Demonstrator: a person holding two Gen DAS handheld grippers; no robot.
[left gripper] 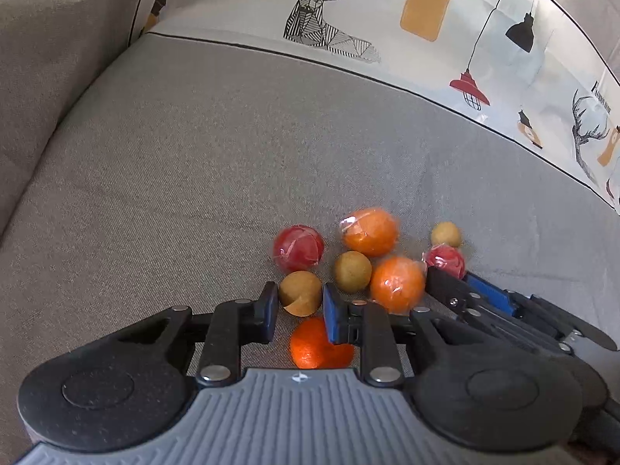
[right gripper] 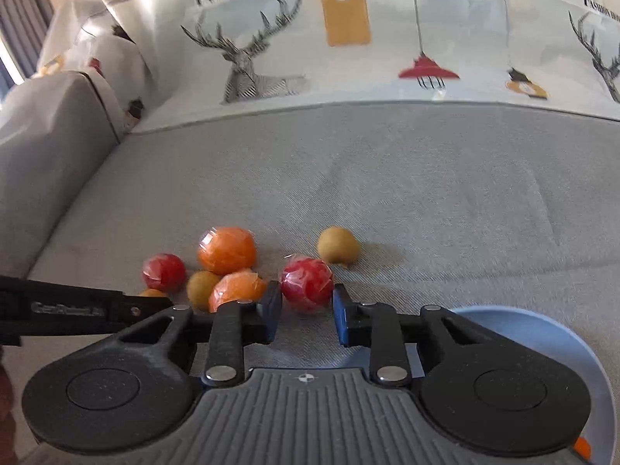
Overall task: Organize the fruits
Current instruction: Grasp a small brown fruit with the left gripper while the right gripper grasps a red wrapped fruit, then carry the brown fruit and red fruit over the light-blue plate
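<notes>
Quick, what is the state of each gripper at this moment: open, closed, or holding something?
Left gripper: closed on the tan fruit.
Right gripper: closed on the red wrapped fruit.

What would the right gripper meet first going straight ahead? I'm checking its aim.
Most likely the wrapped red fruit, right at the tips of the right gripper; whether the pads touch it is unclear.

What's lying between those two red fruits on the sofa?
Three fruits crowd that gap: the far orange, the near orange and a tan fruit. The left wrist view shows it best.
</notes>
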